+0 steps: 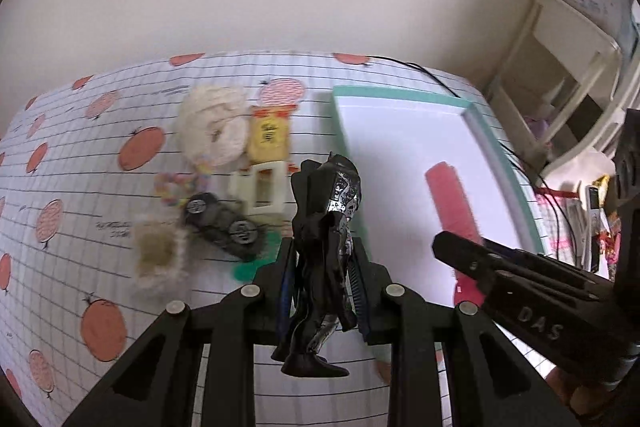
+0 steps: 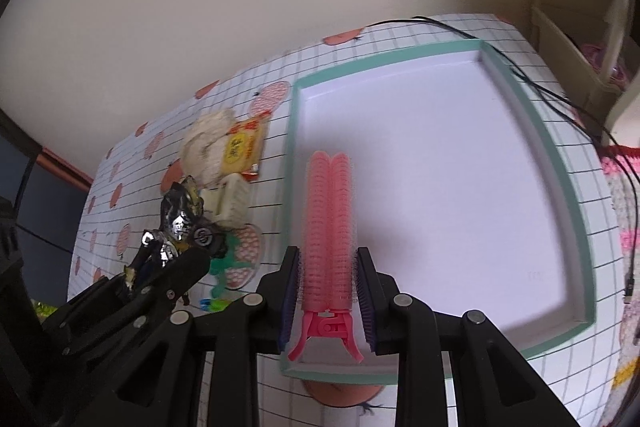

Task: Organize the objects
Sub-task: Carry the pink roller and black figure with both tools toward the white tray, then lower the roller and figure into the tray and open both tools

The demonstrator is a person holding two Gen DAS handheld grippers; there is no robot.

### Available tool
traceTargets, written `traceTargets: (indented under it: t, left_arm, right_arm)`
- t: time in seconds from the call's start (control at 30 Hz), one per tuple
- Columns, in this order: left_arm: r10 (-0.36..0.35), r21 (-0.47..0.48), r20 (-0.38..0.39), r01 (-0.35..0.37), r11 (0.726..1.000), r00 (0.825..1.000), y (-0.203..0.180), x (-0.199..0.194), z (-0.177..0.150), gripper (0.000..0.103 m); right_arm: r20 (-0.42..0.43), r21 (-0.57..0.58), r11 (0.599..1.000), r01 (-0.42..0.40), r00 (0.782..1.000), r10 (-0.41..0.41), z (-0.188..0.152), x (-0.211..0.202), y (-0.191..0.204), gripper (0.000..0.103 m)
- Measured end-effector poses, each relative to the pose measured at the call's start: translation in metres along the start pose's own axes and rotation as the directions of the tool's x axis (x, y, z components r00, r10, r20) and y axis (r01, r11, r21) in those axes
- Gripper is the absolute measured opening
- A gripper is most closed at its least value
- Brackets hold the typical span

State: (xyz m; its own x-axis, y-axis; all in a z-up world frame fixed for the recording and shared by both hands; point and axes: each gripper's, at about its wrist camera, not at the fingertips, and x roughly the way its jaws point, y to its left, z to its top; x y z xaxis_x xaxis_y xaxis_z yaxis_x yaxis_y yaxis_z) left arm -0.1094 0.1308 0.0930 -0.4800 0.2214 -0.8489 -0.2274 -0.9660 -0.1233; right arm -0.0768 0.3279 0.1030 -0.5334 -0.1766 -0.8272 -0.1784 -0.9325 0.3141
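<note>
One tray [image 2: 568, 187] at three o'clock, one pink clip [image 2: 329, 227], one black figure [image 1: 324, 227], one toy car [image 1: 222, 223] at nine o'clock, one yellow packet [image 1: 269, 139], one cream frame [image 1: 262, 193], two fluffy items [image 1: 212, 131].

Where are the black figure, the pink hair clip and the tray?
black figure [image 1: 326, 227], left wrist view, torso.
pink hair clip [image 2: 330, 219], right wrist view, roller middle.
tray [image 2: 576, 211], right wrist view, teal right rim.

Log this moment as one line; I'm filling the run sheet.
left gripper: shut on figure | right gripper: shut on pink clip, over tray
</note>
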Motion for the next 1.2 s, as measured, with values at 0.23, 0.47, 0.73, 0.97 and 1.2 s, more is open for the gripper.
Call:
traceTargets:
  t: [0.23,0.47,0.73,0.97,1.2]
  left_arm:
    - [-0.038,0.013,-0.013,0.038,0.999,0.999,-0.026,0.014,0.001,0.027]
    - [-0.055,0.036,-0.052,0.057,0.998,0.997,-0.050,0.030,-0.002,0.027]
    - [-0.080,0.067,-0.062,0.084,0.994,0.995,-0.074,0.044,0.010,0.027]
    - [-0.090,0.093,-0.111,0.100,0.991,0.990,-0.089,0.065,0.002,0.027]
    - [-0.094,0.074,-0.146,0.106,0.992,0.985,-0.085,0.078,-0.005,0.027]
  right_arm:
    - [0.003,0.047,0.997,0.058,0.998,-0.058,-0.004,-0.004,-0.029,0.029]
    - [0.003,0.113,0.987,0.111,0.994,-0.112,0.008,-0.007,-0.055,0.029]
    - [0.001,0.186,0.968,0.166,0.986,-0.169,0.002,-0.012,-0.070,0.029]
    - [-0.034,0.194,0.957,0.214,0.977,-0.211,0.004,-0.006,-0.074,0.029]
    - [-0.058,0.190,0.953,0.234,0.972,-0.227,0.005,0.001,-0.069,0.029]
